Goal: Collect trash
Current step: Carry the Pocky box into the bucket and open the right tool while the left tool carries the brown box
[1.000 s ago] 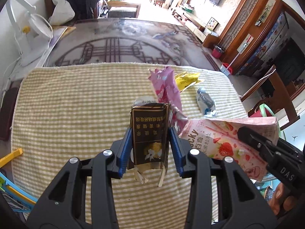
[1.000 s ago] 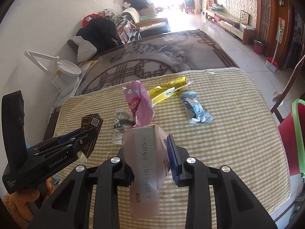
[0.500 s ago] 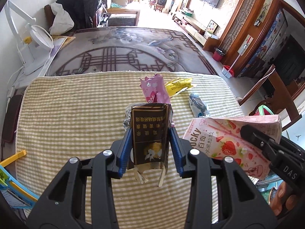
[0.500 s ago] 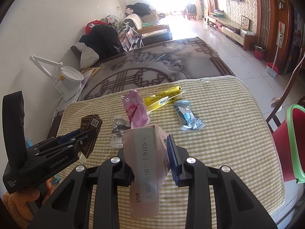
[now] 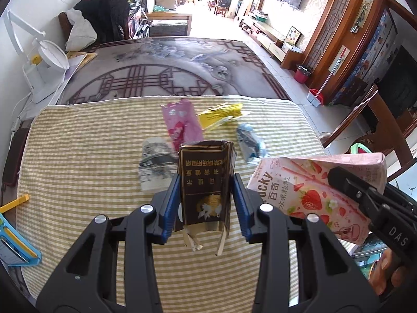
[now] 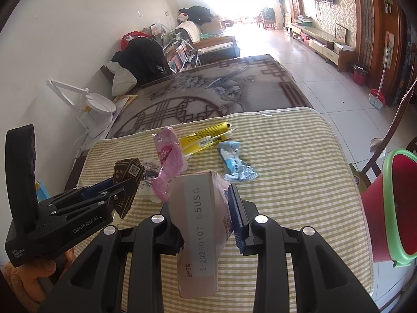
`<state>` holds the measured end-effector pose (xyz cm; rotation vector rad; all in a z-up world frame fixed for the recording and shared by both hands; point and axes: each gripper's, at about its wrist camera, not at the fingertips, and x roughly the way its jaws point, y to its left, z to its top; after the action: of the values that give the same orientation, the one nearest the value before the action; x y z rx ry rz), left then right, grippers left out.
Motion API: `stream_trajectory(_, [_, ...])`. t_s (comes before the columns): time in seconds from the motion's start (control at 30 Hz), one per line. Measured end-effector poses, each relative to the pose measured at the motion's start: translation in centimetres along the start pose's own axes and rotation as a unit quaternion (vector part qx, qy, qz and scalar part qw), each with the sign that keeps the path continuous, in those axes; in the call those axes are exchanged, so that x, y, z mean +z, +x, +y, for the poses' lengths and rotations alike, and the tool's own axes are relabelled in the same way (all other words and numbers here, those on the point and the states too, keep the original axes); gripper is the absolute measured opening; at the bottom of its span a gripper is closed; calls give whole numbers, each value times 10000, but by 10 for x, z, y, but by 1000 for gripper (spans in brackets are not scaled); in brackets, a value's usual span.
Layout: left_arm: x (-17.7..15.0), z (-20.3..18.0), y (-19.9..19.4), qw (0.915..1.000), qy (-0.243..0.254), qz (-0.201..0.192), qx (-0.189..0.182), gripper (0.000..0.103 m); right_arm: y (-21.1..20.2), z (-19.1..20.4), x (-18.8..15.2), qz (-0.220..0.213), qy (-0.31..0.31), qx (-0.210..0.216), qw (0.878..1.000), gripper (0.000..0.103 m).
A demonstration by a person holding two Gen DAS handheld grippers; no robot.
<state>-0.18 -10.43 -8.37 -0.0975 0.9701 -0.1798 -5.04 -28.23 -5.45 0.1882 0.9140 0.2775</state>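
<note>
Our left gripper (image 5: 206, 195) clamps a dark cigarette pack (image 5: 204, 182) upright between its blue pads. Our right gripper (image 6: 206, 208) pinches a pink Pocky box (image 6: 200, 224). Both are held above the striped cloth (image 6: 299, 182). From the cigarette pack, a pink wrapper (image 5: 181, 125) lies at twelve o'clock, a yellow wrapper (image 5: 221, 113) at one, a blue packet (image 5: 250, 143) at two. A red bin (image 6: 391, 203) stands at three o'clock.

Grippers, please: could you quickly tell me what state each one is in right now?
Left gripper: closed on the dark cigarette pack, held above the striped cloth.
Right gripper: closed on the pink Pocky box.
</note>
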Motion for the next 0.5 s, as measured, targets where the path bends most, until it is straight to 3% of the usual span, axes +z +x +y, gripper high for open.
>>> stream_trajectory(0.5, [1, -74, 6, 9998, 164, 17, 99, 38, -27, -68, 4, -110, 163, 130, 9997, 29])
